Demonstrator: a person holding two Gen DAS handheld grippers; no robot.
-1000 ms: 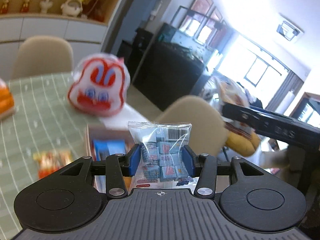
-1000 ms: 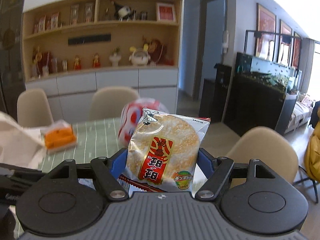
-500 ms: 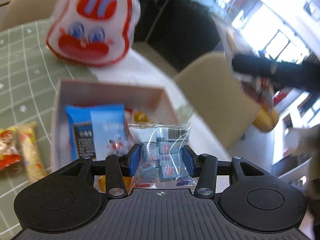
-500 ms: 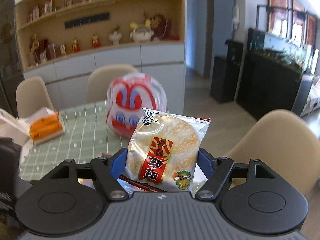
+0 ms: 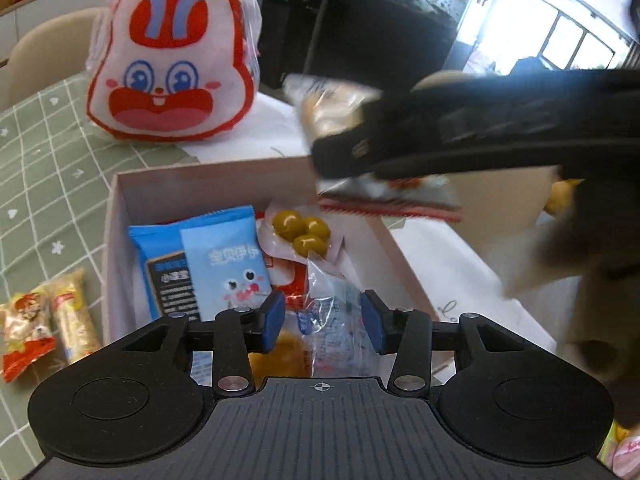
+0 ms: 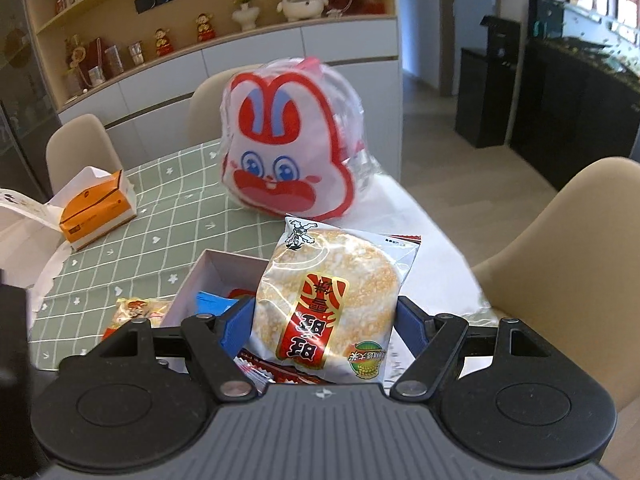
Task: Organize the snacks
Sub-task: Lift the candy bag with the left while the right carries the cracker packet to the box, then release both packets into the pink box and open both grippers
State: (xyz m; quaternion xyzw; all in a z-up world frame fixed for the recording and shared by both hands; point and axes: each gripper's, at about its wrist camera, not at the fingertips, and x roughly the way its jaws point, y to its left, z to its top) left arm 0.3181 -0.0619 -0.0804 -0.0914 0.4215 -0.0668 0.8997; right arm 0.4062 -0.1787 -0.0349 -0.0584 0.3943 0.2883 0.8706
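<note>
An open pale pink box (image 5: 116, 208) sits on the green checked tablecloth and holds blue packets (image 5: 216, 264) and a packet of green balls (image 5: 300, 228). My left gripper (image 5: 322, 322) hangs just above the box, jaws closing. A clear bag of blue candies (image 5: 336, 320) lies blurred and low between them, with a gap at the left pad. My right gripper (image 6: 324, 322) is shut on a round rice cracker packet (image 6: 328, 292), above the box's (image 6: 200, 276) right side. In the left wrist view it shows as a dark blur (image 5: 440, 136) over the box's far right corner.
A red and white rabbit-face bag (image 5: 168, 64) stands behind the box. Two small snack packs (image 5: 44, 320) lie left of the box. An orange tissue box (image 6: 96, 208) sits far left. Beige chairs (image 6: 560, 260) ring the table, whose right edge is close to the box.
Both grippers sank toward the box. The candy bag slipped lower between the left jaws. The right gripper with the cracker came into the left view above the box.
</note>
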